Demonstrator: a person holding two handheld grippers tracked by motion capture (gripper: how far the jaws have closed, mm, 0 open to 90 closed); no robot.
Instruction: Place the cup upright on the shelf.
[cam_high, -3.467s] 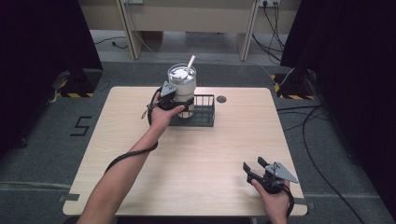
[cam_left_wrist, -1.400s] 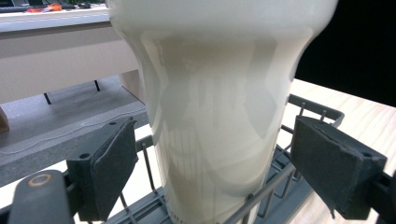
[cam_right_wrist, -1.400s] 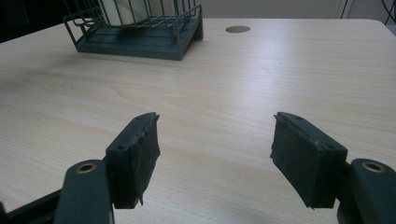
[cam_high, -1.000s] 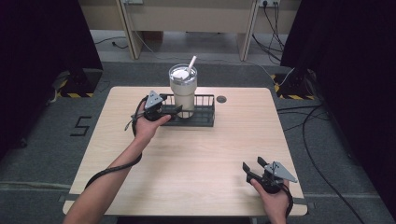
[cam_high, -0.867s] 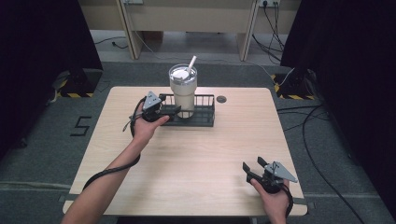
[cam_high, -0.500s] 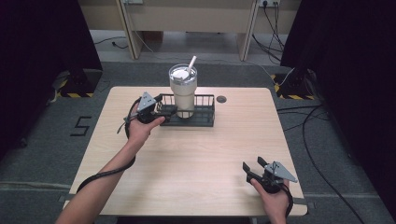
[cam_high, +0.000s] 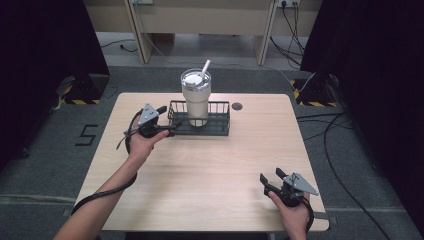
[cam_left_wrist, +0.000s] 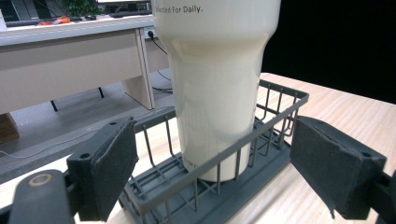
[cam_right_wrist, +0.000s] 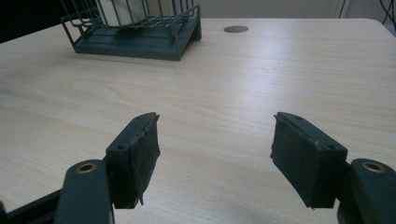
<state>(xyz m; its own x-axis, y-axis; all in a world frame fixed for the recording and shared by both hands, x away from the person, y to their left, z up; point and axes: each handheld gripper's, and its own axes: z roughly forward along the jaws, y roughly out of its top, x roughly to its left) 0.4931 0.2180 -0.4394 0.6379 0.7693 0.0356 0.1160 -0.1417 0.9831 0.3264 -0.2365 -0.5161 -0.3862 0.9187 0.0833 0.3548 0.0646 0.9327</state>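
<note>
A cream tumbler (cam_high: 195, 97) with a lid and a white straw (cam_high: 205, 67) stands upright in the left half of a dark wire basket (cam_high: 220, 125) at the table's far middle. My left gripper (cam_high: 167, 118) is open just off the basket's left end, touching nothing. In the left gripper view the tumbler (cam_left_wrist: 217, 84) and the basket (cam_left_wrist: 261, 140) sit ahead, between the spread jaws of that gripper (cam_left_wrist: 219, 158). My right gripper (cam_high: 270, 176) rests open near the front right corner, and in the right gripper view this gripper (cam_right_wrist: 215, 154) has bare wood between its pads.
The wooden table (cam_high: 210, 170) has a round cable hole (cam_high: 237, 106) to the right of the basket. Cables lie on the grey floor around it, and a desk stands beyond the far edge.
My left gripper was up at the tumbler's side 3.5 s ago. It has since drawn back left and down to the basket's left end. The right gripper has stayed put.
</note>
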